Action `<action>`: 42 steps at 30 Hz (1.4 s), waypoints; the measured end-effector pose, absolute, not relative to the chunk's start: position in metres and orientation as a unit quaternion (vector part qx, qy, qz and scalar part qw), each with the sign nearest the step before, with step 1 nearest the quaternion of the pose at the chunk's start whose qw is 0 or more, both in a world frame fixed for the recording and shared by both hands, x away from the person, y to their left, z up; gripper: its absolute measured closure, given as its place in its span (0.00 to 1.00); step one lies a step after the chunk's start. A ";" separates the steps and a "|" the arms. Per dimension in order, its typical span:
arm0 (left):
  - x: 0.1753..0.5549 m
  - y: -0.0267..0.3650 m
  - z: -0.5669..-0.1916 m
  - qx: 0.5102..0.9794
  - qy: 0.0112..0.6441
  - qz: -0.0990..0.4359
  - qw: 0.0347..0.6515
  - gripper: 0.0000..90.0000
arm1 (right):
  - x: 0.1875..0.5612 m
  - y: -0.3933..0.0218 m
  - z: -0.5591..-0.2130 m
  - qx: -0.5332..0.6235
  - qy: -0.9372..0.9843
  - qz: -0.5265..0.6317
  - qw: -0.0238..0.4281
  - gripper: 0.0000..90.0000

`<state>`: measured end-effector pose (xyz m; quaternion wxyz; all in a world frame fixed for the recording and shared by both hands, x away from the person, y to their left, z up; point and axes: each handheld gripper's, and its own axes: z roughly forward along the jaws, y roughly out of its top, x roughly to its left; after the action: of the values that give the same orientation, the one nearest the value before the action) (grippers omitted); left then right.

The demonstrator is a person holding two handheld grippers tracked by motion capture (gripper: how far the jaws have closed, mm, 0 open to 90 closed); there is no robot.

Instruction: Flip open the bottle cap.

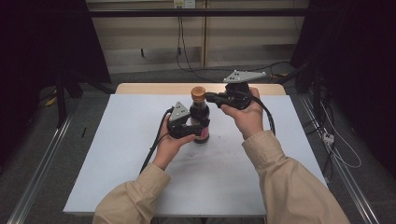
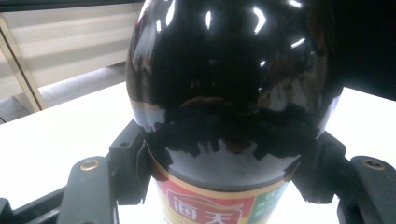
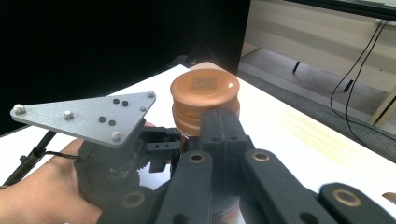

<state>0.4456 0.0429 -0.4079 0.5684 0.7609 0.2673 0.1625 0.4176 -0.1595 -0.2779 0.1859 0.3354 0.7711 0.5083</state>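
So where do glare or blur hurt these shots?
Left gripper view: ceiling-light glare streaks the glossy dark glass bottle, its red label slightly soft. Right gripper view: the brown plastic cap is sharp, nearest jaws blurred. High view: dim, dark edges.

You see a glossy near-black bottle (image 1: 200, 116) with an orange-brown cap (image 1: 198, 92) and a red, green and gold-edged label (image 2: 212, 205), black grippers topped by grey plates (image 1: 243, 75), beige sleeves (image 1: 285, 172), a pale blue-white table (image 1: 116, 154).
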 end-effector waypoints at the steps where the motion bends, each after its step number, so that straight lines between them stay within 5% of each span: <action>1: 0.445 0.043 -0.408 0.761 0.269 0.163 0.567 0.36 | 0.418 -0.160 -0.278 0.335 0.772 0.507 0.186 1.00; 7: 0.442 0.038 -0.407 0.768 0.254 0.176 0.561 0.36 | 0.417 -0.164 -0.270 0.336 0.729 0.575 0.161 1.00; 13: 0.439 0.033 -0.403 0.776 0.258 0.184 0.545 0.36 | 0.412 -0.147 -0.229 0.305 0.754 0.538 0.222 1.00; 21: 0.440 0.037 -0.405 0.767 0.266 0.180 0.556 0.35 | 0.413 -0.160 -0.264 0.321 0.752 0.541 0.199 1.00; 42: 0.440 0.038 -0.406 0.767 0.264 0.175 0.558 0.35 | 0.408 -0.172 -0.285 0.328 0.772 0.506 0.200 1.00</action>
<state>0.4404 0.0377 -0.4059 0.5584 0.7666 0.2643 0.1753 0.4075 -0.1723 -0.2846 0.2003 0.3276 0.7723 0.5061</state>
